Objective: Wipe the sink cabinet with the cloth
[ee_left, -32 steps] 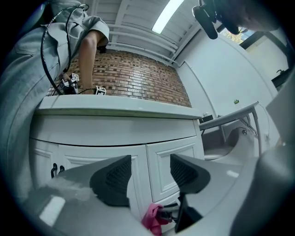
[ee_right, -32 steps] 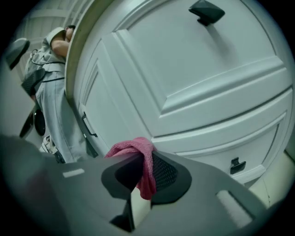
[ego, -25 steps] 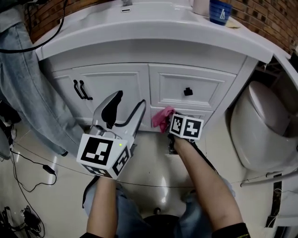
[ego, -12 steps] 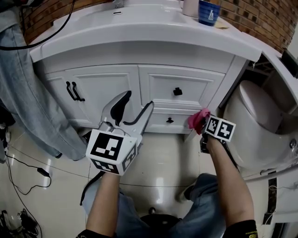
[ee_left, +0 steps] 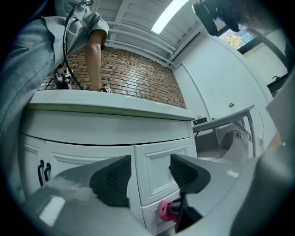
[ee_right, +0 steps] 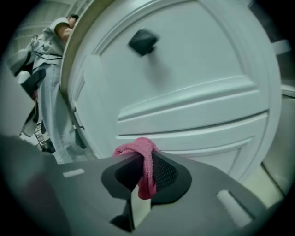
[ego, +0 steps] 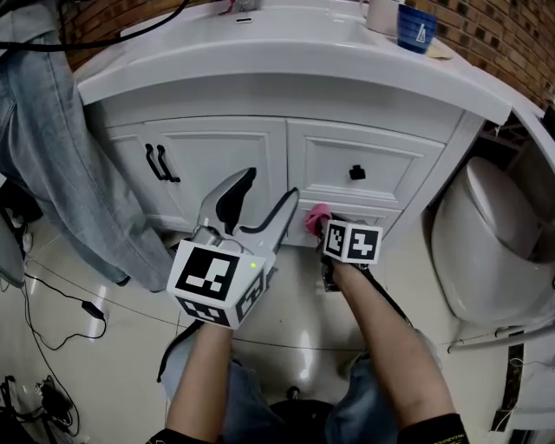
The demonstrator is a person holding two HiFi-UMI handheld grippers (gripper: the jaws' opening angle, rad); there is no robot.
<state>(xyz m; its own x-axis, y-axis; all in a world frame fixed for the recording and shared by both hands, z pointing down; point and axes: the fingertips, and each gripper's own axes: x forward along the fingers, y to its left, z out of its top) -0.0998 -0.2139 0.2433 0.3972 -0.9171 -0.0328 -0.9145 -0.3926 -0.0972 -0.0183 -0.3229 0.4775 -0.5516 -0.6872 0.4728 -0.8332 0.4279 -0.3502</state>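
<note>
The right claw is clamped on the pink cloth and holds it low on the front of the white sink cabinet, at the lower drawer under the upper drawer's black knob. In the right gripper view both jaws of that claw pinch the cloth. It is bunched into a narrow wad, its long axis running along the slot between the jaws. A rounded lump sticks out past the tips towards the cabinet, and a strip hangs back down between the pads. The lump sits right at the drawer panel, but whether it actually touches cannot be told. A dark knob shows higher on the panel.

The left claw hangs in front of the cabinet, beside the right one and nearer the door with the two black handles. Its jaws stand wide apart with nothing between them. The left gripper view confirms this: that claw frames only the drawer fronts, with the cloth low and to the right.

On the white counter above stands a blue cup. A denim garment hangs at the cabinet's left, and a white toilet stands at its right.
</note>
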